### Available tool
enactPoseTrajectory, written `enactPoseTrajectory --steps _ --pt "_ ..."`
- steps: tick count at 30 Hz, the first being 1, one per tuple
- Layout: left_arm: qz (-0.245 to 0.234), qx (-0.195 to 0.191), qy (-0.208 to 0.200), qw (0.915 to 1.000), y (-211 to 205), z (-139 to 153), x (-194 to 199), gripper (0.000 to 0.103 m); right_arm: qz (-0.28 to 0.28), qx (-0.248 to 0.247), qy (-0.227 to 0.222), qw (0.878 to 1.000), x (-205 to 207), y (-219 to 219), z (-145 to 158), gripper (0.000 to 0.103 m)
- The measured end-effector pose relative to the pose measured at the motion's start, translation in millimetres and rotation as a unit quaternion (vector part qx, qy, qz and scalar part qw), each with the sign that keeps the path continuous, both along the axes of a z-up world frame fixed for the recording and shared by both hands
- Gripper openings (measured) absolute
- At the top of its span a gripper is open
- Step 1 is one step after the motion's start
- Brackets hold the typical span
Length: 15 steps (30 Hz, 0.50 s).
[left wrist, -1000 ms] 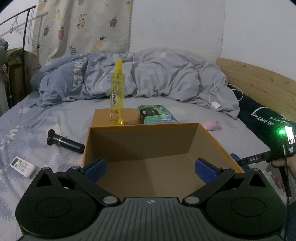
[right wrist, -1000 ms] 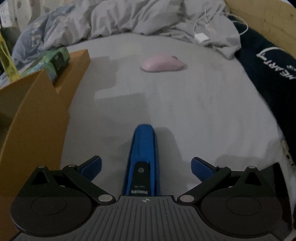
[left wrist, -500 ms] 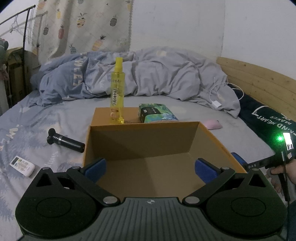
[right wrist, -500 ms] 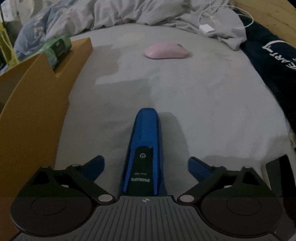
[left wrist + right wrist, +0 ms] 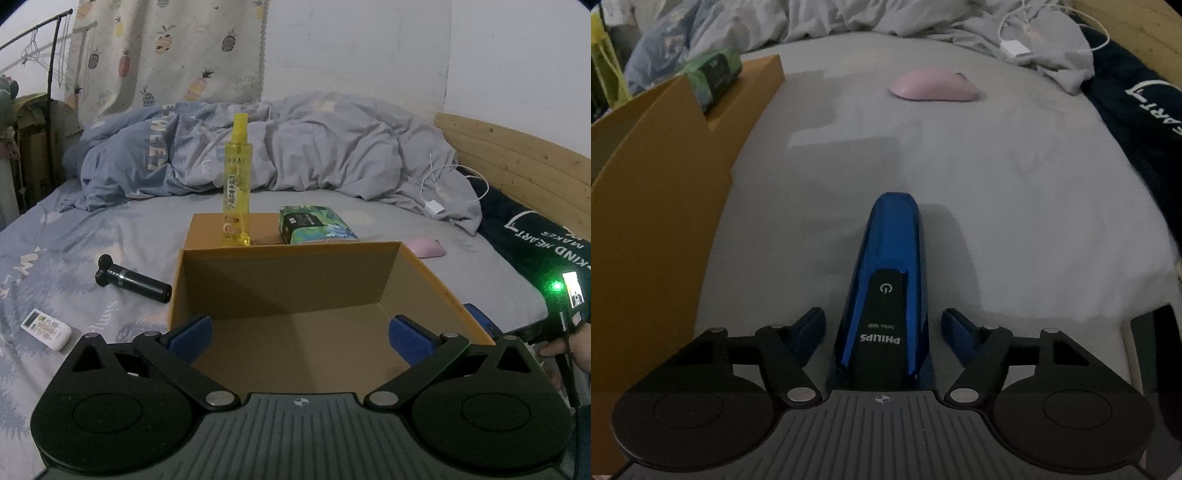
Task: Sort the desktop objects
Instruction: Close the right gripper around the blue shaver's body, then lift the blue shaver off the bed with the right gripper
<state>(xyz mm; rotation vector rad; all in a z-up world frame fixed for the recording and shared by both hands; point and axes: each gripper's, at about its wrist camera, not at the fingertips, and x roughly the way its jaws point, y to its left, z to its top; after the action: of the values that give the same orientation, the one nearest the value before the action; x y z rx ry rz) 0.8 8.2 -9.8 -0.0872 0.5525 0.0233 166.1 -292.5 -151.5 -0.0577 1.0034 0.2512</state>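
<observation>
The right tongs (image 5: 882,328) sit wide around the blue Philips shaver (image 5: 886,288) on the bed. Next they should squeeze it. The left tongs (image 5: 300,334) wait wide over the cardboard box (image 5: 288,280).

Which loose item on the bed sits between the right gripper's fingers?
The blue Philips shaver, between the open right gripper. The pink mouse lies farther ahead.

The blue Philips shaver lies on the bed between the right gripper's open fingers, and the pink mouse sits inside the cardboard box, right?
Not quite. The pink mouse is not inside the cardboard box; it lies on the bed sheet beyond the box, as the right wrist view shows. The rest holds: the blue Philips shaver lies on the bed between the open fingers of the right gripper.
</observation>
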Motion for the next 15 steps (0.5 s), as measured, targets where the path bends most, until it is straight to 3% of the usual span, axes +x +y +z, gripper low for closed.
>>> enactPoseTrajectory --steps 10,15 --pt "0.000 0.001 0.000 1.0000 -0.4 -1.1 -1.0 0.103 0.003 -0.005 -0.006 1.000 -3.3 2.2 -0.1 0.053" --pt "-0.001 0.002 0.000 1.0000 -0.2 -1.5 -0.8 0.103 -0.001 -0.005 -0.009 1.000 -4.6 3.9 0.6 0.052"
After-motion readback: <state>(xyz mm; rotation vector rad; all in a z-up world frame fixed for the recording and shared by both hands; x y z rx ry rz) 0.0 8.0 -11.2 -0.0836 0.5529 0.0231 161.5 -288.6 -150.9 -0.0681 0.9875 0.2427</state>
